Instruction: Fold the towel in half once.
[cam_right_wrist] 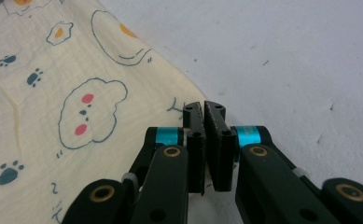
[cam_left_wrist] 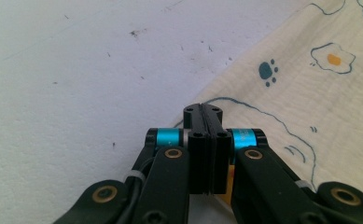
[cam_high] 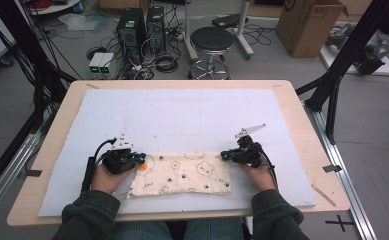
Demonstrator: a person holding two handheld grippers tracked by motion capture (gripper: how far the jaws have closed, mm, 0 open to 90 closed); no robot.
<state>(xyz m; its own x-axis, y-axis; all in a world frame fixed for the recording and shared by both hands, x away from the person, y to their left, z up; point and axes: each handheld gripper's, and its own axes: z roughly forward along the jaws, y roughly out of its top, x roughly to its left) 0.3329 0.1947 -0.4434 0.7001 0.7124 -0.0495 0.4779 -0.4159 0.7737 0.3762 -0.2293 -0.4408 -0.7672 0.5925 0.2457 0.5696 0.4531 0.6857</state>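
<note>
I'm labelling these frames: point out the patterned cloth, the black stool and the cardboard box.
patterned cloth point(cam_high: 187, 175), high view, middle of its top face.
black stool point(cam_high: 211, 39), high view, seat centre.
cardboard box point(cam_high: 307, 27), high view, front wall.

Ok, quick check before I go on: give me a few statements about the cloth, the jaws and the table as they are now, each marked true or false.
1. The cream printed cloth lies folded into a long strip on the white mat. True.
2. The left gripper has its jaws wide open. False: they are pressed together at the cloth's edge; whether they pinch fabric cannot be told.
3. The right gripper sits at the strip's right end. True, as the high view shows.
4. The cloth hangs over the near edge of the table. False: it lies wholly on the mat.
5. The cloth is plain, with no print. False: it carries fried eggs, paw prints and bear faces.
</note>
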